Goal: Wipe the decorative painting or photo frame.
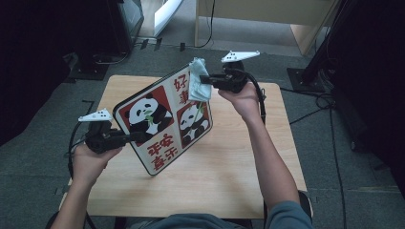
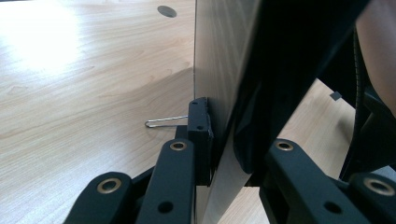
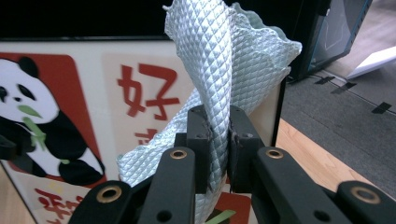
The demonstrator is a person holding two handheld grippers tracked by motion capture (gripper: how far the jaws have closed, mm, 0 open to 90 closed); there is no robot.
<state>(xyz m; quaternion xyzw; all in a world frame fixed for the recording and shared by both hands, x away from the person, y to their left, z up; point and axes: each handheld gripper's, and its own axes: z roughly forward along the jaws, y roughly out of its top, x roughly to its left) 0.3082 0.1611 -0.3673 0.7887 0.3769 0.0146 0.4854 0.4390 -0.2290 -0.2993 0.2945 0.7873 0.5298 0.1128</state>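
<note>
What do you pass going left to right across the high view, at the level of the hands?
Left tool shut on the board's edge → panda picture board, standing tilted on the table → pale green cloth against the board's upper corner → right tool, shut on the cloth.

Panda board (image 1: 165, 121): red characters 好事 upper corner, 平安 lower corner.

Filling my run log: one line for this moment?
left gripper: shut on panda board | right gripper: shut on cloth, at board's top corner
</note>
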